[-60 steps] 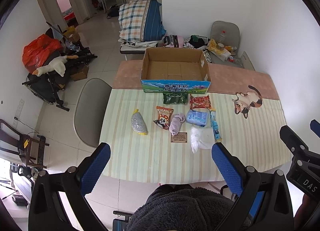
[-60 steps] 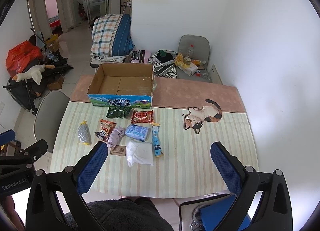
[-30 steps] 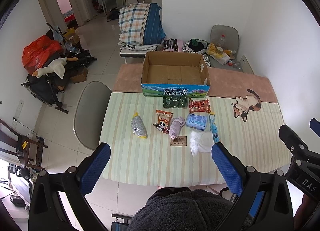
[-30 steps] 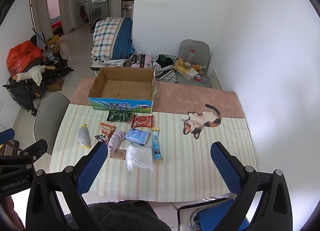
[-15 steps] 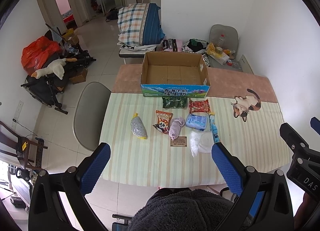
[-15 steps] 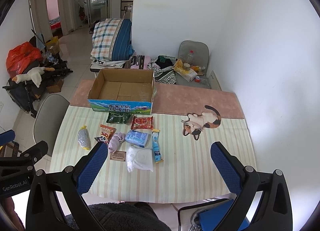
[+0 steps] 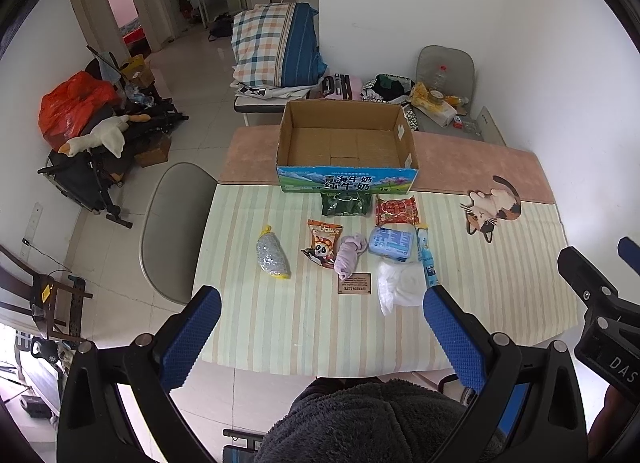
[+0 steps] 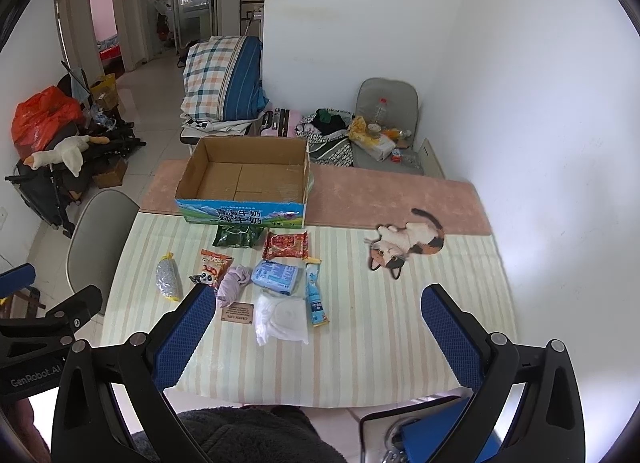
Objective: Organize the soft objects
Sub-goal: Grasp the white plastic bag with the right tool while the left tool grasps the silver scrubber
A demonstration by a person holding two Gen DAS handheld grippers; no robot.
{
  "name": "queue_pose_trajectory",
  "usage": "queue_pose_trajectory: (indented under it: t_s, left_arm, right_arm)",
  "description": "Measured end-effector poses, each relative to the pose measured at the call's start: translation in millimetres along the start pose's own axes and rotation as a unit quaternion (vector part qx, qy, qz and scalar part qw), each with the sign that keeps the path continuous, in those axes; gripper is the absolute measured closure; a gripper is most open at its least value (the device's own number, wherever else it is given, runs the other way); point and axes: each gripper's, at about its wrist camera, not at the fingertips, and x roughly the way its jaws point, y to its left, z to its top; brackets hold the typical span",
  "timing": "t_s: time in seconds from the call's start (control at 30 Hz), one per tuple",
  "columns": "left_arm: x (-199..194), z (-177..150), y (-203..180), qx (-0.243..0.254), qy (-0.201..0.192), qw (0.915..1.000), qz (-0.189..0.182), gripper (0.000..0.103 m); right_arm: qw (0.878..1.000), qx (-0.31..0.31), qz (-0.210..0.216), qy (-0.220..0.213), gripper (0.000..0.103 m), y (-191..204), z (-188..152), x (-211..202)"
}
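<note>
Left gripper (image 7: 320,317): hovering above the near table edge, jaws spread wide, gripping nothing
Right gripper (image 8: 316,321): hanging beside it over the near edge, blue pads (image 8: 452,337) parted wide, carrying nothing
Dark fleece garment (image 7: 372,419): showing at the bottom of both views, below the grippers
Table (image 7: 280,327): wearing a pale striped cloth, with a pink strip along the far side
White soft pack (image 7: 400,285): lying nearest on the cloth, just right of a small brown card (image 7: 355,283)
Brown card: sitting flat, just in front of the lilac cloth
Lilac cloth bundle (image 7: 349,254): lying crumpled mid-row, touching the panda snack bag (image 7: 323,245) on its left
Silver mesh pouch (image 7: 272,257): lying apart at the left end of the row, yellow trim showing
Blue tissue pack (image 7: 391,242): resting right of the lilac bundle, beside a slim blue tube (image 7: 426,259)
Green packet (image 7: 346,203): lying just in front of the box, touching its front wall
Red packet (image 7: 396,211): lying right of the green one
Cardboard box (image 7: 346,179): standing open at the far middle, holding nothing visible
Cat picture (image 7: 490,211): printed on the cloth, well right of the items
Grey chair (image 7: 172,231): standing at the left table side
Plaid bedding (image 7: 276,51): piled beyond the table
</note>
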Motion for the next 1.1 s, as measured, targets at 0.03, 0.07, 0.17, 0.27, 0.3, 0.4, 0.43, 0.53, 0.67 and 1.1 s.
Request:
queue_pose_trajectory:
  t_s: [0.03,0.07,0.17,0.27,0.3,0.4,0.43,0.53,0.67,1.1]
  left_arm:
    - [5,1,1,-0.004,-0.002,1.0000,0.002,0.000]
    - [11,1,3,-0.007,-0.004,0.9999,0.008,0.000]
    - [39,4,9,-0.018,-0.001,0.9994,0.030,0.000]
    - [79,6,14,-0.021,0.026,0.9985,0.043,0.000]
    - [92,6,14,-0.020,0.036,0.9978,0.051,0.000]
    - [142,-2,16,-0.013,0.076,0.9946,0.070,0.000]
    - [159,-7,16,-0.011,0.091,0.9931,0.072,0.000]
    - [212,-26,17,-0.008,0.142,0.9861,0.085,0.000]
    - [260,-51,19,-0.011,0.189,0.9768,0.100,0.000]
    - [315,-92,27,-0.048,0.268,0.9548,0.120,0.000]
  right_arm:
    - [1.000,0.005,0.005,0.008,0.000,-1,0,6]
    - [1.000,0.010,0.010,0.017,0.000,-2,1,14]
    - [0.995,0.047,0.041,0.072,0.000,-13,1,69]
    - [0.987,0.052,0.069,0.134,0.000,-16,-3,136]
    - [0.984,0.032,0.068,0.160,0.000,-12,-7,169]
    - [0.973,-0.083,0.064,0.203,0.000,14,-25,248]
    - [0.965,-0.124,0.067,0.220,0.000,24,-33,271]
    - [0.930,-0.253,0.065,0.257,0.000,55,-64,330]
    - [0.876,-0.421,0.049,0.232,0.000,86,-100,376]
    - [0.780,-0.549,0.101,0.281,0.008,134,-165,452]
